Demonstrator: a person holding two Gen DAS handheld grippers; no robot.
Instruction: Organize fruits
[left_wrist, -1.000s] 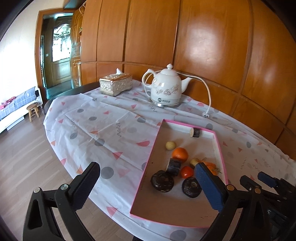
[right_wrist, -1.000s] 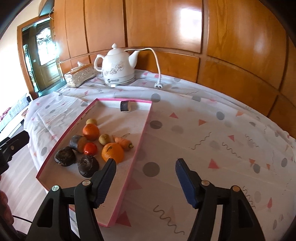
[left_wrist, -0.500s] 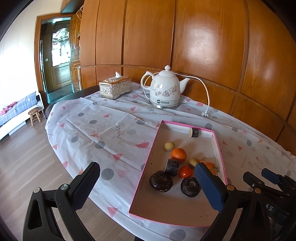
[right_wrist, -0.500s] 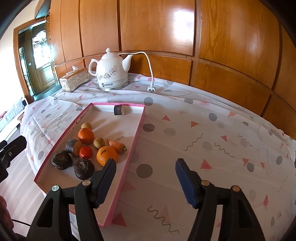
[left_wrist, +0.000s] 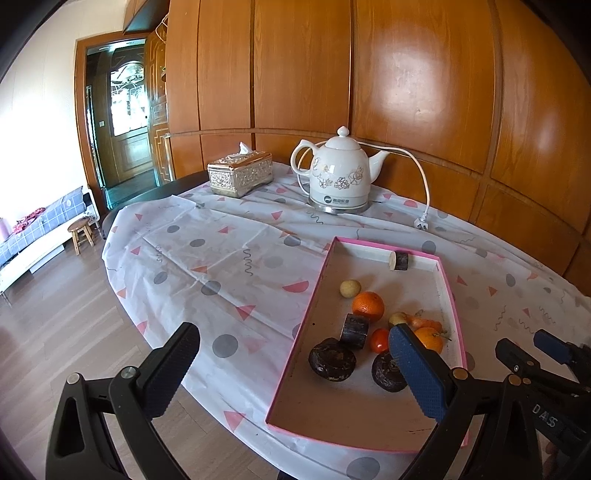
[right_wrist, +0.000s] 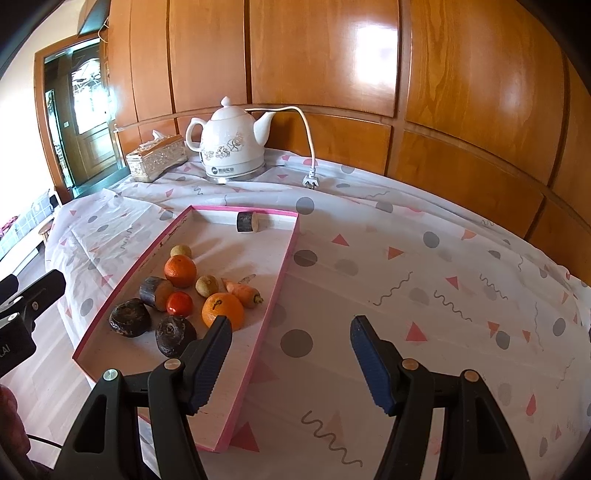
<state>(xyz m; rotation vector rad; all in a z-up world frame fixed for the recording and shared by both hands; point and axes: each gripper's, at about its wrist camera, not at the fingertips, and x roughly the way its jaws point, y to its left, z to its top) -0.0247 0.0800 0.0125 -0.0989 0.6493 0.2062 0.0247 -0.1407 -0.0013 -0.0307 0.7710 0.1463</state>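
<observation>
A pink-rimmed tray (left_wrist: 451, 295) (right_wrist: 284, 266) lies on the patterned tablecloth. In it are two oranges (left_wrist: 368, 305) (right_wrist: 222, 311), a small red fruit (right_wrist: 179, 303), a carrot (right_wrist: 243, 291), two small yellow-green fruits (right_wrist: 207, 285), two dark round items (right_wrist: 130, 322) and a dark cut stick piece (right_wrist: 246, 222) at the far end. My left gripper (left_wrist: 295, 354) is open and empty, near the tray's near-left side. My right gripper (right_wrist: 291, 339) is open and empty, above the tray's right rim.
A white electric kettle (left_wrist: 339, 173) (right_wrist: 231, 147) with a loose cord and plug (right_wrist: 311, 181) stands at the back of the table. A silver tissue box (left_wrist: 240, 175) sits left of it. Wood panelling backs the table. The table's edge drops to the floor at left.
Both grippers have drawn back and risen slightly, so the tray and table look smaller and further away. Both stay open. Nothing in the tray has moved.
</observation>
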